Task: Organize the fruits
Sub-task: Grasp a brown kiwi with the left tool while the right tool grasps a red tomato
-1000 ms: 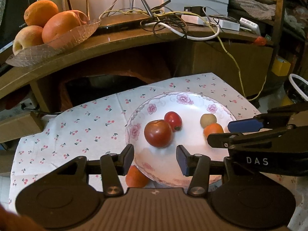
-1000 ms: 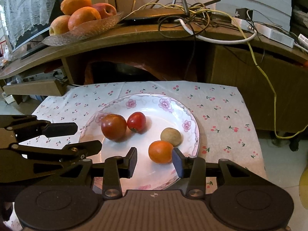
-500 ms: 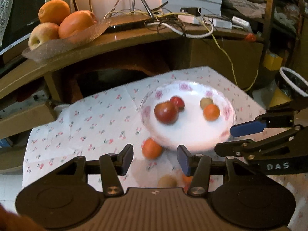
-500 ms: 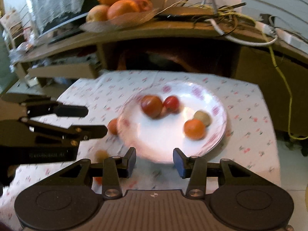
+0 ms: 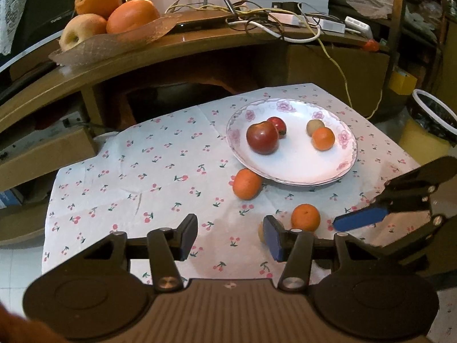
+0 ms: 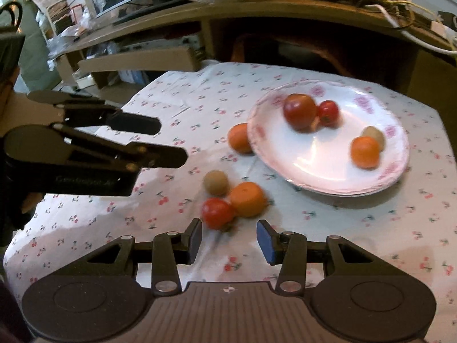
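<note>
A white flowered plate [image 5: 297,168] [image 6: 322,177] on the cherry-print cloth holds a dark red apple [image 5: 262,137], a small tomato [image 5: 277,124], a tan round fruit [image 5: 314,126] and an orange [image 5: 323,139]. On the cloth lie an orange [image 5: 247,183] against the plate's near-left rim, another orange [image 5: 305,217] [image 6: 248,199], a tomato [image 6: 217,213] and a tan fruit [image 6: 216,182]. My left gripper [image 5: 230,237] is open and empty above the cloth. My right gripper [image 6: 228,241] is open and empty just behind the loose tomato.
A wooden shelf [image 5: 177,45] behind the table carries a glass dish [image 5: 114,43] with oranges and an apple, plus tangled cables [image 5: 257,20]. A yellow bin [image 5: 428,131] stands to the right. A cardboard box [image 6: 137,60] lies at the left.
Both grippers have pulled back and away from the plate. Loose fruits on the cloth in front of the plate have come into view. Both stay open.
</note>
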Available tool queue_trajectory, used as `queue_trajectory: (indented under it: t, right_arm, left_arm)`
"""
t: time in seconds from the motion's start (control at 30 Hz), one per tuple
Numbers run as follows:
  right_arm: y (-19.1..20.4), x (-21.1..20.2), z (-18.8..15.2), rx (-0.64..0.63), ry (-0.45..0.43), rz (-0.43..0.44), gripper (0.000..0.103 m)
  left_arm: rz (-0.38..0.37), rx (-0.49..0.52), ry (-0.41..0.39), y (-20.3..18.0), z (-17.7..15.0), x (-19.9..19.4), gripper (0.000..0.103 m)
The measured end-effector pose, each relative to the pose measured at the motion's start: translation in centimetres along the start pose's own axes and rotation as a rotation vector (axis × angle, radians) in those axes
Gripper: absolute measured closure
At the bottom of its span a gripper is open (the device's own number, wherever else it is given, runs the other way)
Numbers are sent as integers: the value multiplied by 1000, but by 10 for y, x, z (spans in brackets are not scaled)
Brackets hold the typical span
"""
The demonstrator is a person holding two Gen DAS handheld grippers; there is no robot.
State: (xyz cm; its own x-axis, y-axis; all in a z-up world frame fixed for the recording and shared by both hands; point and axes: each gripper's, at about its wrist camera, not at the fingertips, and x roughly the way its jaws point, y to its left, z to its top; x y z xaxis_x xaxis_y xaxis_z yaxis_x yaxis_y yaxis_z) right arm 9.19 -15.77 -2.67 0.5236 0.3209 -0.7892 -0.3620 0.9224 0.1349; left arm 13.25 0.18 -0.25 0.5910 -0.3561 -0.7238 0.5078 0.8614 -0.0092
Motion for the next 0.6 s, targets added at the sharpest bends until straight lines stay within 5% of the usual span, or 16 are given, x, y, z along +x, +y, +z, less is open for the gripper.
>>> queue_trajectory:
  t: [0.27,0.37,0.6]
  right_arm:
    - [8,19,4,18,18,1,65]
    - [8,20,5,27,12,-16,75]
    - [1,10,0,38,32,-20,76]
  left_arm:
    - [-11,11,0,3,-5,-1,47]
    - [-14,19,8,2,-7,2,47]
    - [-53,65,22,-11,-8,11,47]
